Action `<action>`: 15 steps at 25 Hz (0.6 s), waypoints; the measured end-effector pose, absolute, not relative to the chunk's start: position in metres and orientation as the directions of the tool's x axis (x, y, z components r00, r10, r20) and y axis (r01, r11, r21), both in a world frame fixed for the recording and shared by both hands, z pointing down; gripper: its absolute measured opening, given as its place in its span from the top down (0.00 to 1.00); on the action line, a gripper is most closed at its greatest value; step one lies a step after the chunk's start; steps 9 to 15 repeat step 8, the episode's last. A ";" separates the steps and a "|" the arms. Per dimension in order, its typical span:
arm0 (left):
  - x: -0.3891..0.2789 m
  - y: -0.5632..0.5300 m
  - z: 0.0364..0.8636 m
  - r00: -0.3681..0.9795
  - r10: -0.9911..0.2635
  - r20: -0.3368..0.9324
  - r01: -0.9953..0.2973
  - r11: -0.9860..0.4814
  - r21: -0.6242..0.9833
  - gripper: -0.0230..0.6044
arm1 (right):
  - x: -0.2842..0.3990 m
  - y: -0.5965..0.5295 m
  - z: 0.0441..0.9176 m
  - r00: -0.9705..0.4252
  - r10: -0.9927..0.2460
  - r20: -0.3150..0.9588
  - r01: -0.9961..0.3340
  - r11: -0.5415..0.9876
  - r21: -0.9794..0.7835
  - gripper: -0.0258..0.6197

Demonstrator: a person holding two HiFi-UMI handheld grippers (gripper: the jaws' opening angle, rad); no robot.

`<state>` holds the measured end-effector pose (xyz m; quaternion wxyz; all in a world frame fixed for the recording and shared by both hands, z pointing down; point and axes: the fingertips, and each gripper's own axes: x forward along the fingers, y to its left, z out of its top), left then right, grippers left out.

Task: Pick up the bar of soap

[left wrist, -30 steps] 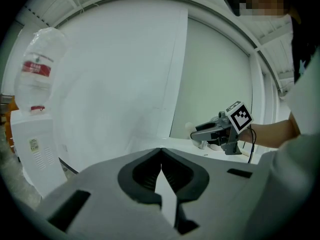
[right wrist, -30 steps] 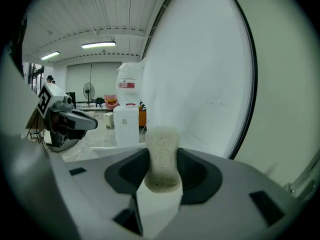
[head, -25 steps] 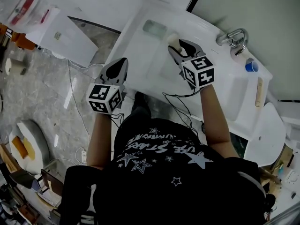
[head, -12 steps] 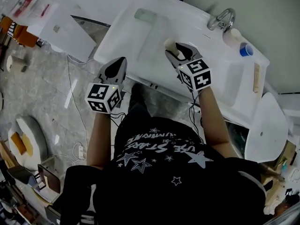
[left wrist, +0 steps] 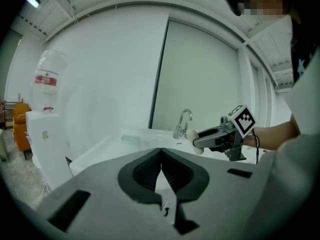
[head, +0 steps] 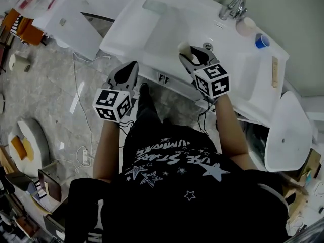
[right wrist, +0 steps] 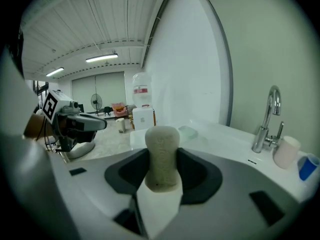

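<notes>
**A:** Both arms are stretched forward from the shoulders, the left forearm [head: 108,146] and right forearm [head: 230,130] bare and roughly parallel.

**B:** The right tongs [head: 192,53] are out ahead, further forward than the left tongs [head: 133,65].

**A:** The right jaws stand partly apart, with the pads clamped on either side of the bar of soap [right wrist: 162,146]. It's upright, its rounded end poking past the tips.

**B:** On the left, the jaws are pressed together tip to tip with nothing between them.

**A:** Each hand sits behind its marker cube, the left cube [head: 114,105] and the right cube [head: 212,81], both with a face turned up.
</notes>
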<state>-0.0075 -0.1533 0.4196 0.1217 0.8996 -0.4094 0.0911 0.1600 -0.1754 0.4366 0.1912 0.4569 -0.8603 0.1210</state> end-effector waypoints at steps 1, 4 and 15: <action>-0.008 -0.147 0.419 0.646 -0.716 0.263 -0.761 -0.633 0.144 0.95 | 0.160 -0.170 0.436 -0.512 -0.740 0.437 -0.832 0.554 -0.037 0.68; -0.009 -0.132 0.420 0.636 -0.725 0.263 -0.769 -0.623 0.144 0.95 | 0.161 -0.155 0.438 -0.520 -0.738 0.431 -0.830 0.555 -0.053 0.68; -0.008 -0.113 0.424 0.626 -0.731 0.270 -0.777 -0.612 0.145 0.95 | 0.164 -0.137 0.443 -0.524 -0.734 0.431 -0.831 0.553 -0.069 0.68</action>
